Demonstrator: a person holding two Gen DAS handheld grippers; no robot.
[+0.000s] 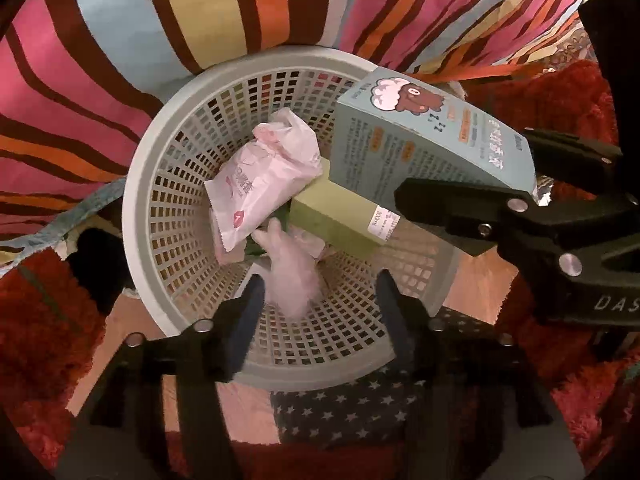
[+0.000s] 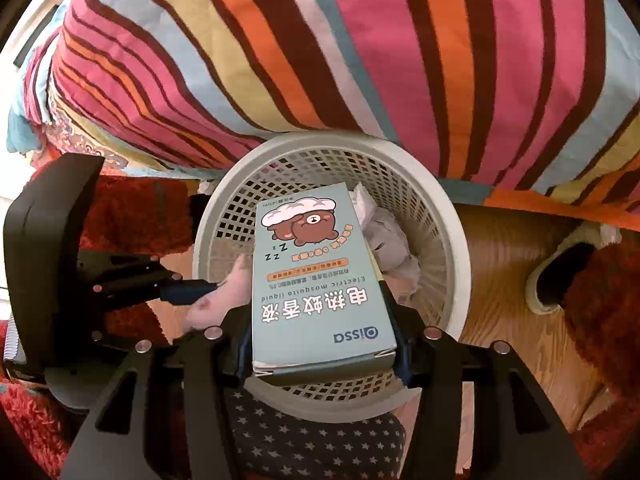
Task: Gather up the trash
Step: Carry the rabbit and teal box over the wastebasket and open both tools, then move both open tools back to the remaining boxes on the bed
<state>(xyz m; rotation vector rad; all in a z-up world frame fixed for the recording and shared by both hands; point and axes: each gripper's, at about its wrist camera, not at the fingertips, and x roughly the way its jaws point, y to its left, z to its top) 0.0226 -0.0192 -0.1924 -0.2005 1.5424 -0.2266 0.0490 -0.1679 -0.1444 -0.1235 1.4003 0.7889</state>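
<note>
The right gripper is clamping a pale-blue cardboard mosquito-liquid box by its long sides, holding it over the round grey lattice plastic basket, seemingly to drop it in. The left gripper is hanging spread over the basket, a fluffy pink scrap blurring beside one finger. A crinkled pink wrapper and an olive carton are lying inside.
</note>
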